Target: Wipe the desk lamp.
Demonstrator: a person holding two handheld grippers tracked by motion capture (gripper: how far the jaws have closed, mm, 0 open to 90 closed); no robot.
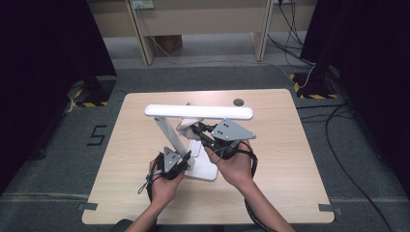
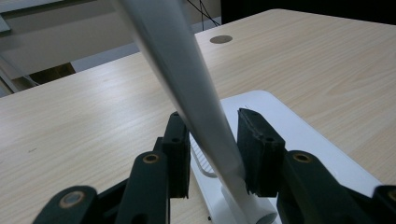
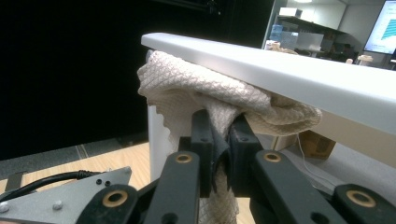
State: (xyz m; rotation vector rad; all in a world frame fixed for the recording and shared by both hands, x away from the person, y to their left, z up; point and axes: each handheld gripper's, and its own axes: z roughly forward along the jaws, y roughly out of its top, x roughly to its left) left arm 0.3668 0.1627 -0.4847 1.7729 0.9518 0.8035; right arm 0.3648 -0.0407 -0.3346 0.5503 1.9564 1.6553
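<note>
2 grippers work: the left gripper (image 2: 210, 154) clamps the lamp arm (image 2: 187, 88), the right gripper (image 3: 219, 140) pinches the cloth (image 3: 210, 93) under the lamp head (image 3: 299, 74); next, probably wipe along it.

floor: grey carpet (image 1: 208, 72) | table: light wood (image 1: 290, 159) | sides: dark curtains (image 1: 43, 58)

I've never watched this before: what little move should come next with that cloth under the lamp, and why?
Probably slide the right tool sideways along the lamp head. It pinches the white cloth up against the head's underside, while the left tool grips the lamp's arm, steadying it for a wipe.
</note>
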